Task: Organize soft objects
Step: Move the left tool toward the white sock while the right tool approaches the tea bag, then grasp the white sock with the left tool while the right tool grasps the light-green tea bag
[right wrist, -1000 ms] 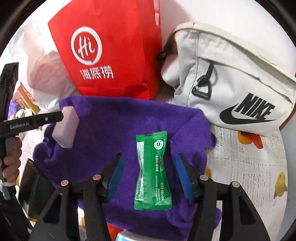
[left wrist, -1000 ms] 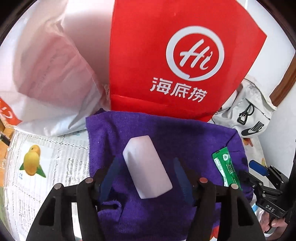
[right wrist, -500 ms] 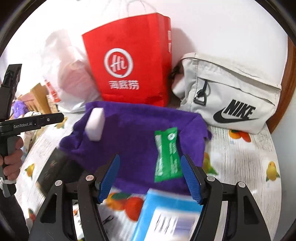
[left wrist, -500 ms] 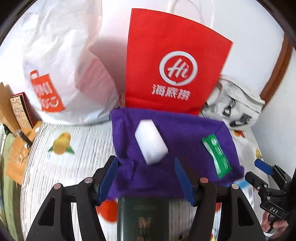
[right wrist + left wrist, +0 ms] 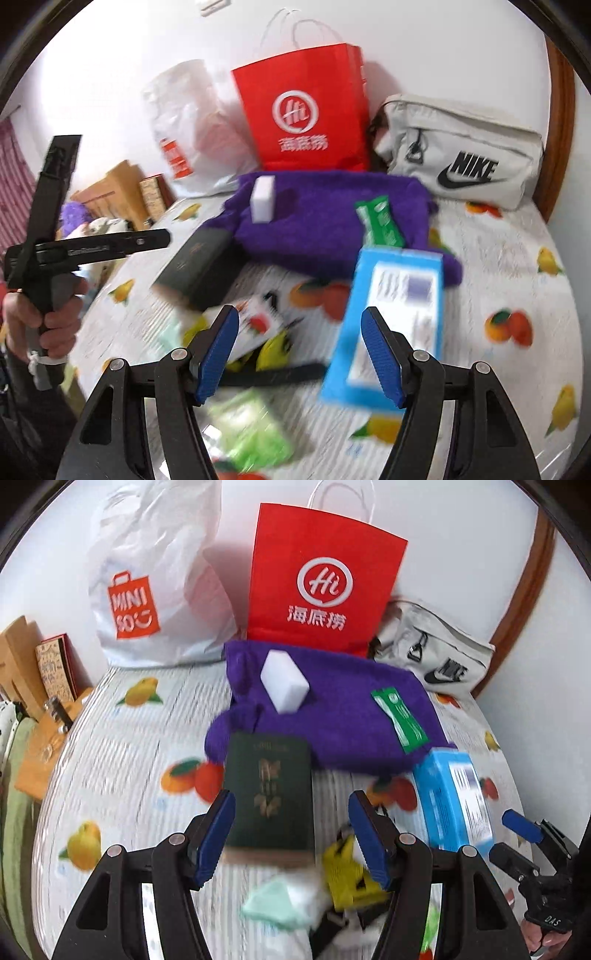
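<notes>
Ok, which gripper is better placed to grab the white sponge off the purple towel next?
Probably left. The white sponge sits on the near-left part of the purple towel, nearly ahead of the open left gripper. The open right gripper faces the blue box instead.

Bags, at twelve o'clock: three — red paper bag [image 5: 325,579], white plastic bag [image 5: 155,576], grey Nike pouch [image 5: 436,653]
Purple towel [image 5: 332,716]: one, centre
On it: one white sponge [image 5: 284,681], one green sachet [image 5: 400,716]
Dark green booklet [image 5: 267,794]: one
Blue box [image 5: 454,797]: one, three o'clock
</notes>
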The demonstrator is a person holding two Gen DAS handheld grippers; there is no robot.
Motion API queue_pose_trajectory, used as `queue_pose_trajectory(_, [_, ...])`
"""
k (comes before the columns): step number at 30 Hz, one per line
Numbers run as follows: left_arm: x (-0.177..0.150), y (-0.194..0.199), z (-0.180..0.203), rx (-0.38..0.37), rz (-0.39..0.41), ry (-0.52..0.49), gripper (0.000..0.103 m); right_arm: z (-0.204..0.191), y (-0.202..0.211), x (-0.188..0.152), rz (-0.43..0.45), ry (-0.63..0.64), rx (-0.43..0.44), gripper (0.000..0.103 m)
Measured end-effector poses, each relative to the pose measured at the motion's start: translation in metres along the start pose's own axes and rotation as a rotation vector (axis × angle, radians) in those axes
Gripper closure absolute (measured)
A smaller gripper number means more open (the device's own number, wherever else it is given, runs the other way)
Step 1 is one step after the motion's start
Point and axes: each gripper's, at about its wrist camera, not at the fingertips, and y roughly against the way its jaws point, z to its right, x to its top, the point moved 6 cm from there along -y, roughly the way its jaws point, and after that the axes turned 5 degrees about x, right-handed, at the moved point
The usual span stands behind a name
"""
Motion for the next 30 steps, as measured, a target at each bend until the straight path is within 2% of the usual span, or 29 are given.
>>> queue_pose_trajectory(8, [-0.054, 0.016, -0.012, 0.011, -0.003, 0.008, 0.041, -0.027, -0.006, -0.06, -0.058, 0.053, 0.052, 0.026])
queue_pose_trajectory(11, [-0.074, 0.015, -0.02, 0.019, -0.013, 0.03, 0.041, -0.032, -0.02, -0.078, -0.091, 0.103, 0.036, 0.025])
queue_pose_trajectory(15, [-0.095, 0.016, -0.032, 0.015, -0.025, 0.062, 0.041, -0.035, -0.032, -0.09, -0.115, 0.138, 0.023, 0.025])
queue_pose_trajectory(18, [-0.107, 0.018, -0.04, 0.053, -0.003, 0.058, 0.041, -0.035, -0.044, -0.097, -0.127, 0.155, 0.011, 0.023])
queue_pose_trajectory(23, [-0.127, 0.013, -0.042, 0.016, -0.039, 0.049, 0.041, -0.035, -0.06, -0.105, -0.146, 0.162, 0.011, 0.023])
queue_pose_trajectory(24, [-0.131, 0.011, -0.041, 0.007, -0.047, 0.054, 0.041, -0.035, -0.061, -0.106, -0.146, 0.164, 0.009, 0.025])
queue_pose_trajectory(26, [-0.136, 0.008, -0.039, -0.025, -0.067, 0.064, 0.041, -0.034, -0.059, -0.106, -0.12, 0.161, -0.018, 0.037])
queue_pose_trajectory(30, [-0.144, 0.006, -0.034, -0.033, -0.075, 0.061, 0.041, -0.03, -0.04, -0.108, -0.077, 0.116, 0.009, 0.04])
